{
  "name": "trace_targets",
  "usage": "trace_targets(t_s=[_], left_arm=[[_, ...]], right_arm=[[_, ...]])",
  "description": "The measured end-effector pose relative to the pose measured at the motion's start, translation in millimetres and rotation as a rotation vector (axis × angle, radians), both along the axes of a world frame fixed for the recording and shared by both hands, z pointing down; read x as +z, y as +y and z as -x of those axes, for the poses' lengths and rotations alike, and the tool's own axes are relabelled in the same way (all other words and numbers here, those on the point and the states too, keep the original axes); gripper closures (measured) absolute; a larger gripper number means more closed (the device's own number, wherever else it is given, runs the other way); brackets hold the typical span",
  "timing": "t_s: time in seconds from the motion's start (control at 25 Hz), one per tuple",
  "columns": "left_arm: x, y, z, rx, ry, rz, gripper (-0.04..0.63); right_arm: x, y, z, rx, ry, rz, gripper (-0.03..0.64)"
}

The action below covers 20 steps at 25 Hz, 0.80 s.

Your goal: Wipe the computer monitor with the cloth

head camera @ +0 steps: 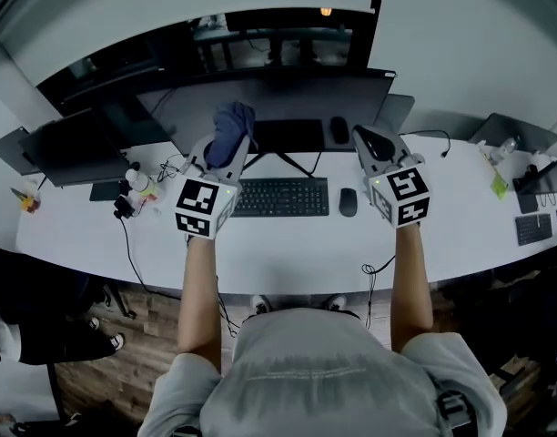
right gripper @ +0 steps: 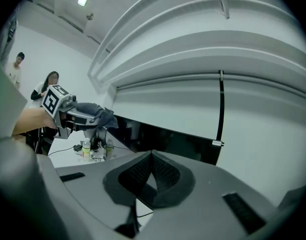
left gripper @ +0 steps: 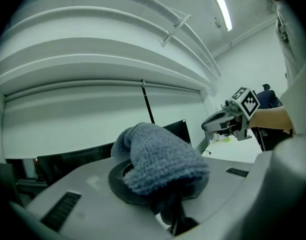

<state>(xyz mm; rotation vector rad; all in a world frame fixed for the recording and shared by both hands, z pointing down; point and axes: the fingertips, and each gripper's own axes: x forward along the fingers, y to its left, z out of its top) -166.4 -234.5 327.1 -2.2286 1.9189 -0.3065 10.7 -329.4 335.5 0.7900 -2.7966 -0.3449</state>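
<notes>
Status: cloth (left gripper: 160,159) is in the left claw (head camera: 226,153), jaws clamped on it, with most of the fabric bunched up over the tips. Right claw (right gripper: 152,171) has its jaws closed together with nothing between them, and hovers right of centre over the worktop (head camera: 288,253).

Progress, my read: pickup is done, wiping looks not started or barely started. Cloth sits in front of the lower left part of the monitor (head camera: 278,98), above the far left end of the keyboard (head camera: 280,197). Left gripper view shows the screen behind the cloth with space between them, so probably no contact. No streaks or wiped patch visible on the panel, though it's too dark to be sure. The whole screen is probably left to do.

Materials:
- cloth: blue-grey, looped knit or terry, soft, folded into a rounded lump. Should conform to the flat panel well.
- monitor: wide, thin, black, glossy, slim bezel, on a stand at centre far. Panel likely flexes or tips if pushed hard, so light pressure.
- claw pads: dark, fine dotted grip texture, set in smooth grey plastic shells.
- worktop: white, smooth. Black keyboard and black mouse (head camera: 348,202) lie near the stand, cables and small bottles at left.
</notes>
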Motion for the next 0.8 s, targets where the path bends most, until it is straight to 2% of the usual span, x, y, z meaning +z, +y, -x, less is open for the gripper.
trace_targets(t_s=[0.36, 0.8], left_arm=[[9.3, 28.8, 26.2, -0.06, -0.048, -0.003, 0.54], [1.1, 20.2, 18.8, -0.034, -0.051, -0.033, 0.54]], right_arm=[[1.7, 34.1, 44.5, -0.083, 0.006, -0.032, 0.615], [-4.6, 29.0, 45.7, -0.071, 0.018, -0.05, 0.615]])
